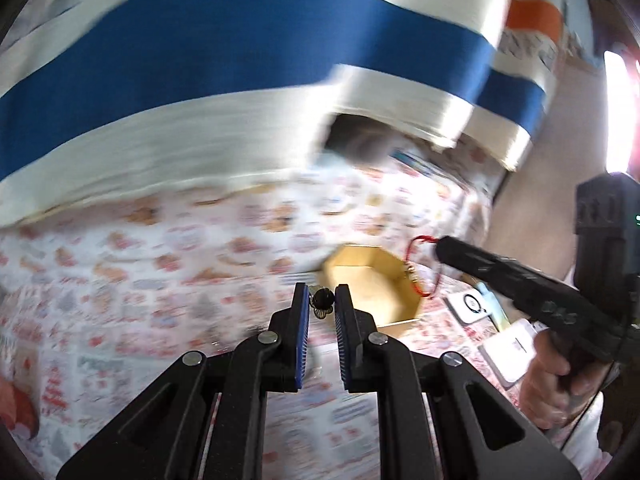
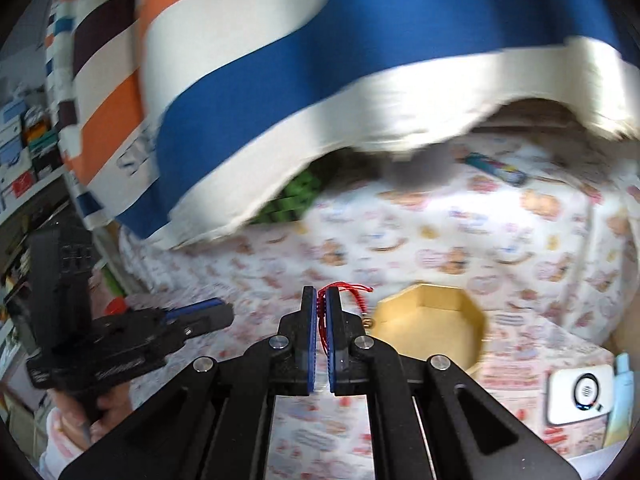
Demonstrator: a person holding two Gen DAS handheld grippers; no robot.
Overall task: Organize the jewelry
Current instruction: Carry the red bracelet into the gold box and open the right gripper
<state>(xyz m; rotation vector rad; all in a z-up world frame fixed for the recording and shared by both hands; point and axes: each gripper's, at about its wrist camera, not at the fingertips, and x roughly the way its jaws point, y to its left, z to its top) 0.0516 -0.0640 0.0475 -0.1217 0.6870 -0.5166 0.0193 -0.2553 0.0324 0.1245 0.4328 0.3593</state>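
An open octagonal wooden box (image 1: 370, 280) stands on a patterned cloth; it also shows in the right wrist view (image 2: 430, 320). My left gripper (image 1: 322, 300) is shut on a small dark flower-shaped jewel (image 1: 322, 303), held just left of the box. My right gripper (image 2: 321, 300) is shut on a red cord bracelet (image 2: 352, 294), held left of the box. In the left wrist view the bracelet (image 1: 416, 264) hangs from the right gripper (image 1: 440, 246) over the box's right rim.
A large blue, white and orange striped cloth (image 1: 240, 80) hangs over the back. A white device with a round ring (image 2: 580, 394) lies right of the box, with a pale blue tube (image 2: 622, 400) beside it. Shelves with boxes (image 2: 20, 160) stand at far left.
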